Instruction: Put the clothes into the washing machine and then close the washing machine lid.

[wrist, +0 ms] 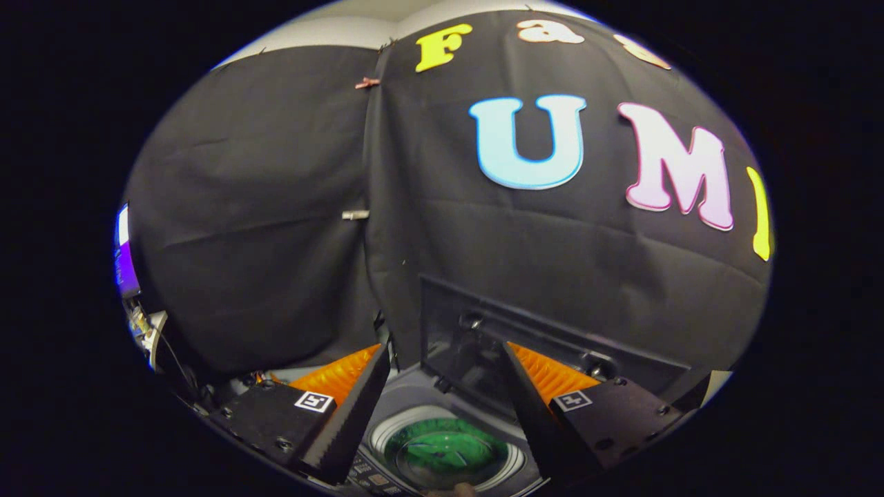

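I hold the gripper [442, 407] above the washing machine [414, 386], and its two fingers stand wide apart with nothing between them. Below the gap between the fingers I see the round drum opening [445, 452], and inside it lies something green, which I judge to be the clothes [442, 455]. So the clothes seem to be in the machine already, and the step that remains is to close the lid. The lid [483, 331] stands up, open, just beyond the fingers, dark and see-through, leaning back toward the black cloth wall [276, 207].

What could go wrong: if I push the lid at its face and not at its top edge, the fingers may slide on the smooth panel and the lid will not come down. If I bring it down too fast, it may slam, or a finger may be caught between the lid and the machine's rim.

For room: the right finger [532, 407] is near the lid's lower part, so I have little space there. Above the lid the space before the cloth wall looks free, so I would rise first. At the left side some cables [155, 331] and equipment stand, well apart from the fingers.
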{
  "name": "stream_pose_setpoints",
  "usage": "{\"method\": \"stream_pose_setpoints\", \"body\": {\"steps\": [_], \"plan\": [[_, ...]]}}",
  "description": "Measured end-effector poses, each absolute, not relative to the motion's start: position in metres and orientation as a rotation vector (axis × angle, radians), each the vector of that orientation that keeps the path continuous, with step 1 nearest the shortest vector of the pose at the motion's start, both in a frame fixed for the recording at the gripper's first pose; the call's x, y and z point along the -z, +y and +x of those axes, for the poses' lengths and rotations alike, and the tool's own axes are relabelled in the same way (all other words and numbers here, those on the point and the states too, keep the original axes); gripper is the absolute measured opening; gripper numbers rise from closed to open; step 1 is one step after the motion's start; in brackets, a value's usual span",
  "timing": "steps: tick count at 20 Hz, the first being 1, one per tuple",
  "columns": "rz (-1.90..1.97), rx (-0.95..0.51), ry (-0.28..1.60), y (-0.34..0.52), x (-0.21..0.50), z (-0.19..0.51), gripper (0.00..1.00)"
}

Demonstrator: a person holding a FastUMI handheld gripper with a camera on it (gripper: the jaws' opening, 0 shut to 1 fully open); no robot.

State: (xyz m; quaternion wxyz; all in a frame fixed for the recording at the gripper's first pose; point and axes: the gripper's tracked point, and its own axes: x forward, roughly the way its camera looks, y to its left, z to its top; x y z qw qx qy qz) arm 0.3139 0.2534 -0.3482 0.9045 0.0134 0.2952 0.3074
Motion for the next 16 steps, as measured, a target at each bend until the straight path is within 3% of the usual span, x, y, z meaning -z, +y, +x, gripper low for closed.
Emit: {"method": "stream_pose_setpoints", "body": {"steps": [9, 16], "plan": [[0.072, -0.236, 0.521, 0.179, 0.349, 0.374, 0.99], [0.066, -0.059, 0.577, 0.131, 0.376, 0.403, 0.99]]}}
